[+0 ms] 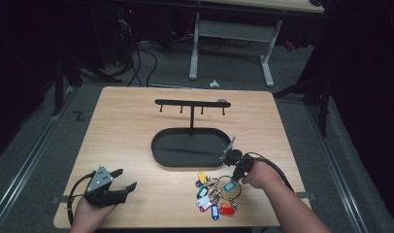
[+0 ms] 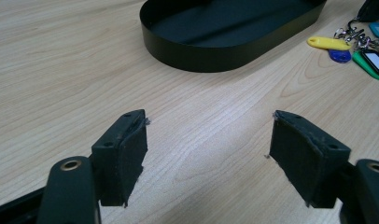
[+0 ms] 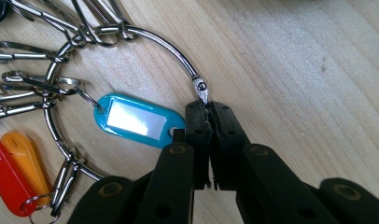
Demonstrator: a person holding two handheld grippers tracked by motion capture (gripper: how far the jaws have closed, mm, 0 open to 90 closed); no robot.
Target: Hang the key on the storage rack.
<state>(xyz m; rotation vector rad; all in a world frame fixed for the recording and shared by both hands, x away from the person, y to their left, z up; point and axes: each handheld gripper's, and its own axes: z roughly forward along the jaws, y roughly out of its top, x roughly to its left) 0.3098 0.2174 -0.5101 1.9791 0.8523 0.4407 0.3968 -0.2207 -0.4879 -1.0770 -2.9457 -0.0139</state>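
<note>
Pinching the ring [image 3: 131, 35] at its hinge, my right gripper [image 3: 209, 116] sits clenched on the metal at the 5 o'clock part of the table [image 1: 122, 141], just off the tray [image 1: 161, 155] at that same corner. The jaws meet on a thin stretch of wire beside the small clasp, so I judge the hold as narrow: if I lift fast, the weight of the tags could swing the ring round in the jaws or pull it out altogether. The clasp itself worries me too; squeezing right next to it might spring it open and shed the tags. The bunch lies flat on the wood, the ring's plane level with the table, and the tags fan away from my grip toward 7 o'clock in the high view. The teal tag [image 3: 134, 120] lies inside the ring with its long axis running roughly 10 to 4 in the right gripper view, its eyelet end at 10. Red [image 3: 8, 179] and orange [image 3: 26, 163] tags trail off at the lower left there. My left gripper [image 1: 121, 186] rests at 7 o'clock on the table, released, jaws wide apart with bare wood between them, pointing toward the tray. The rack [image 1: 191, 103] with its hooks stands at the tray's 12 o'clock edge, well apart from the keys.
</note>
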